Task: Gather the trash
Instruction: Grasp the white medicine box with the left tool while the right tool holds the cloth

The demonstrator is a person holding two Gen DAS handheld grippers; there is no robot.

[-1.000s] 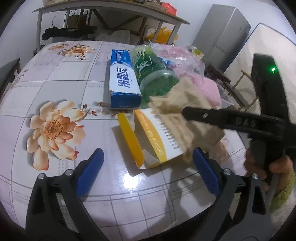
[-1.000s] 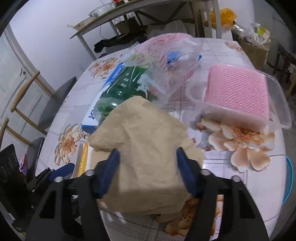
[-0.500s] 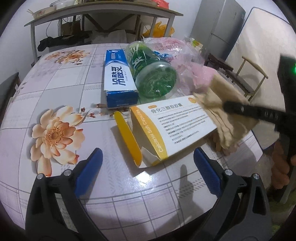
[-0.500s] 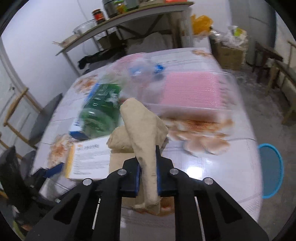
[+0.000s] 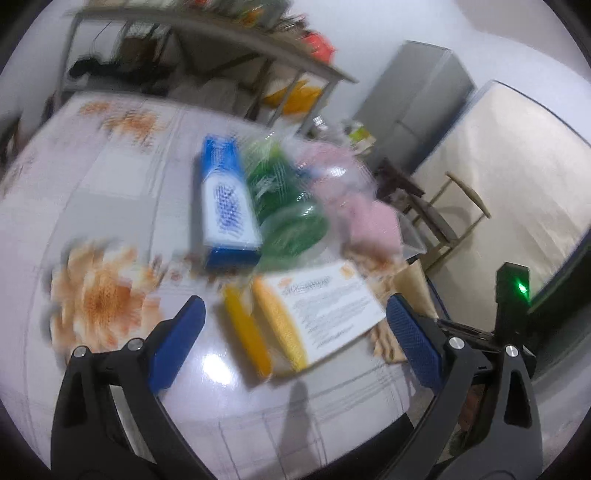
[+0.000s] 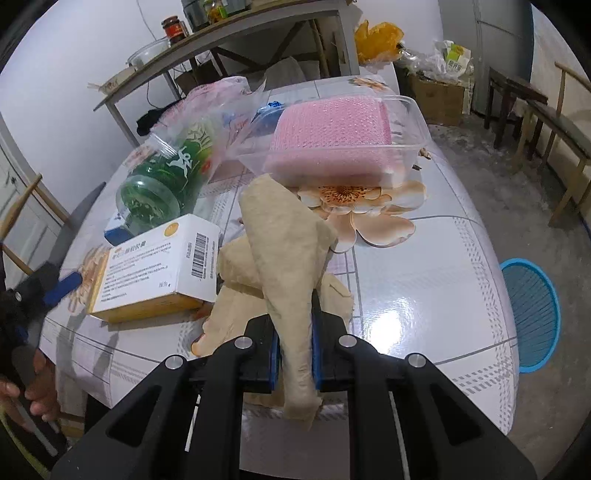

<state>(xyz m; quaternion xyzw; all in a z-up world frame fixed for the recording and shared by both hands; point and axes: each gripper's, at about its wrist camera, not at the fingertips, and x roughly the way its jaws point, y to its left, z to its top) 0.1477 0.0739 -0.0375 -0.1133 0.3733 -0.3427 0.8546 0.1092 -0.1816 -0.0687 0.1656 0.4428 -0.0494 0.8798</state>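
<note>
My right gripper (image 6: pixel 293 349) is shut on a crumpled brown paper napkin (image 6: pixel 284 254), which it holds up over the near edge of the flowered table (image 6: pixel 424 280). A white and yellow medicine box (image 6: pixel 155 269) lies just left of the napkin. My left gripper (image 5: pixel 295 338) is open and empty, and in its blurred view the same medicine box (image 5: pixel 314 314) lies on the table between and beyond its fingers. Behind the box lie a blue toothpaste box (image 5: pixel 225 199) and a green bottle (image 5: pixel 284 210). The green bottle (image 6: pixel 162 177) also shows in the right wrist view.
A clear plastic tub with a pink sponge (image 6: pixel 332 136) stands at the back of the table beside a clear bag (image 6: pixel 221 107). A blue basket (image 6: pixel 532 310) sits on the floor to the right. Wooden chairs (image 6: pixel 546 110) and a shelf rack (image 6: pixel 221 33) stand behind.
The right gripper closed on the napkin and carried it right, off the medicine box. The left gripper rose and tilted; its view is now blurred.
</note>
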